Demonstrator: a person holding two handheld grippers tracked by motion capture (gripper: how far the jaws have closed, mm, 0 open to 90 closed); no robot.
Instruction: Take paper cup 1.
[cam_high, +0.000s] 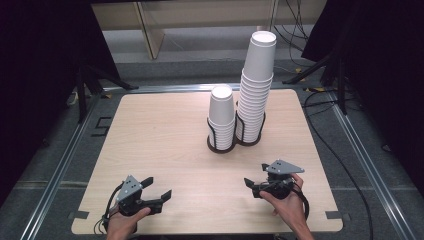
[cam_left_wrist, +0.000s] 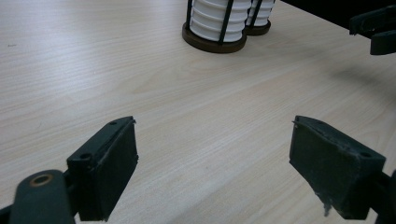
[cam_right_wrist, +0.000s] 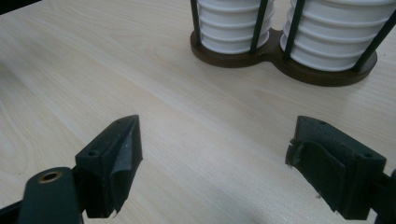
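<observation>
A dark two-ring holder (cam_high: 235, 144) held two upright stacks (cam_high: 252, 95) of white cups, rims down, while both grippers (cam_high: 155, 190) (cam_high: 255, 181) gaped wide, empty.

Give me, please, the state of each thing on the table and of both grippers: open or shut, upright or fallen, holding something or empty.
Left gripper: open, empty, low over the table.
Right gripper: open, empty, jaws toward the cups.
Short cup stack: upright, upside down, nested in the holder.
Tall cup stack: upright, upside down, nested, leaning slightly.
Cup holder: standing on the table, both rings filled.
Table: bare light wood around the holder.
</observation>
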